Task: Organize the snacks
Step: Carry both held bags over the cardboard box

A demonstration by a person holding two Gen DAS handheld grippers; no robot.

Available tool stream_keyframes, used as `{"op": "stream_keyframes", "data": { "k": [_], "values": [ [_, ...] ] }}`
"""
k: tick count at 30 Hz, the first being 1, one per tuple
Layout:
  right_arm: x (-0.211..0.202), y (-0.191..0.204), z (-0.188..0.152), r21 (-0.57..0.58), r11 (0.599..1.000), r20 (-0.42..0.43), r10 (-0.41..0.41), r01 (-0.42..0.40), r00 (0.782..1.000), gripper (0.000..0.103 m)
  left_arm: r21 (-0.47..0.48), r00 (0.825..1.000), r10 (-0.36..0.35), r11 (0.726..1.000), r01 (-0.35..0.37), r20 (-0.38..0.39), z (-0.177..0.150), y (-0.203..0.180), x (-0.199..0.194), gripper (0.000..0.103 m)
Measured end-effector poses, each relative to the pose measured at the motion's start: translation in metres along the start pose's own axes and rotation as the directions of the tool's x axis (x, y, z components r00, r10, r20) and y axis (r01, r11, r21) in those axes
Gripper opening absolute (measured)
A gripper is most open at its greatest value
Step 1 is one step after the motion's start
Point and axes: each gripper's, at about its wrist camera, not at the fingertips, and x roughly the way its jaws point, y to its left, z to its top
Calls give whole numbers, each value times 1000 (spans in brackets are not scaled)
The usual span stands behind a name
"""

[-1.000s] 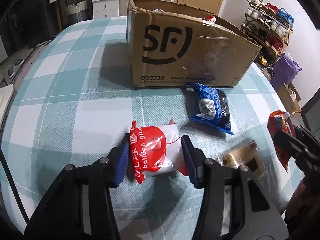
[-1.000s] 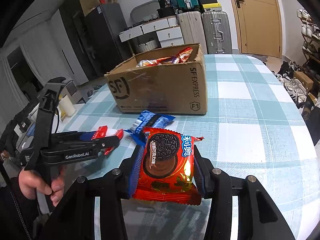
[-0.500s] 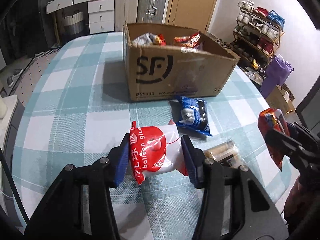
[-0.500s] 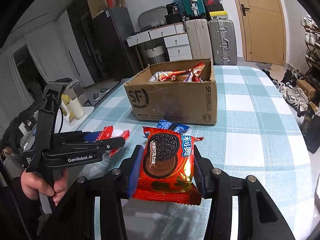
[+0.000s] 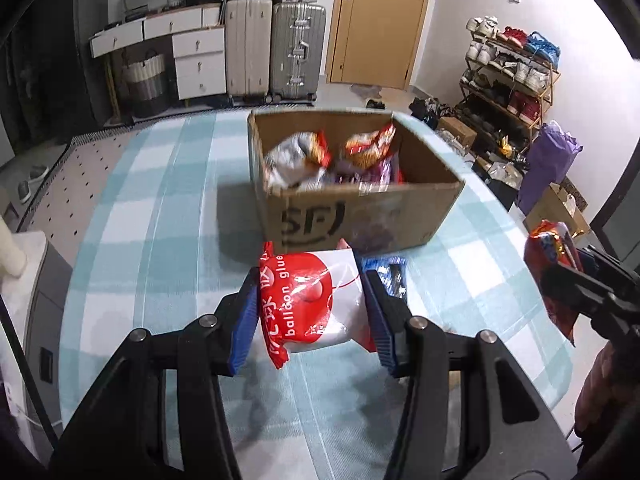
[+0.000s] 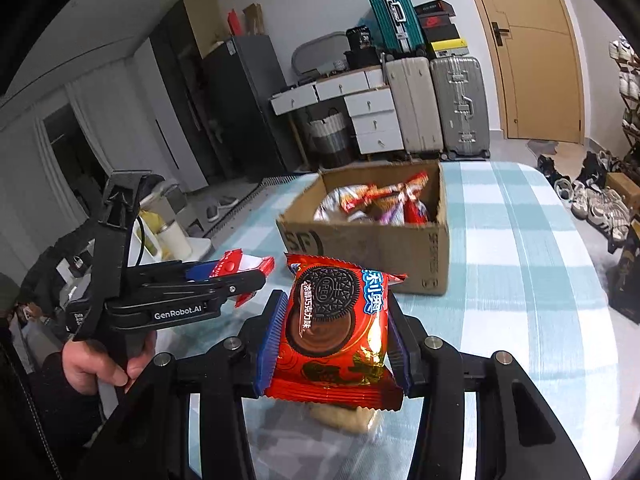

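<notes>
Red-and-white "balloon glue" packet clamped in left gripper; right gripper grips Oreo pack; "SF" box at twelve o'clock.

Standing against the white wall: suitcases, white drawers, a wooden door; a shoe rack lining the right side.

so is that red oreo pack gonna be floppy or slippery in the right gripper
Probably floppy: the Oreo pack is thin foil film, its bottom seam sagging below the right gripper. Its glossy, glinting surface could slip. It bulges between the pads, so likely light and crushable.
</notes>
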Motion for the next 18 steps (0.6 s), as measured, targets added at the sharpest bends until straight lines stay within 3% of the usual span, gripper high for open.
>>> {"op": "stream_keyframes", "data": {
  "k": [18],
  "values": [
    [14,5,102,-92,996,66,20,-14,998,47,54,996,-30,998,26,87,111,-14,-11,47]
  ]
}}
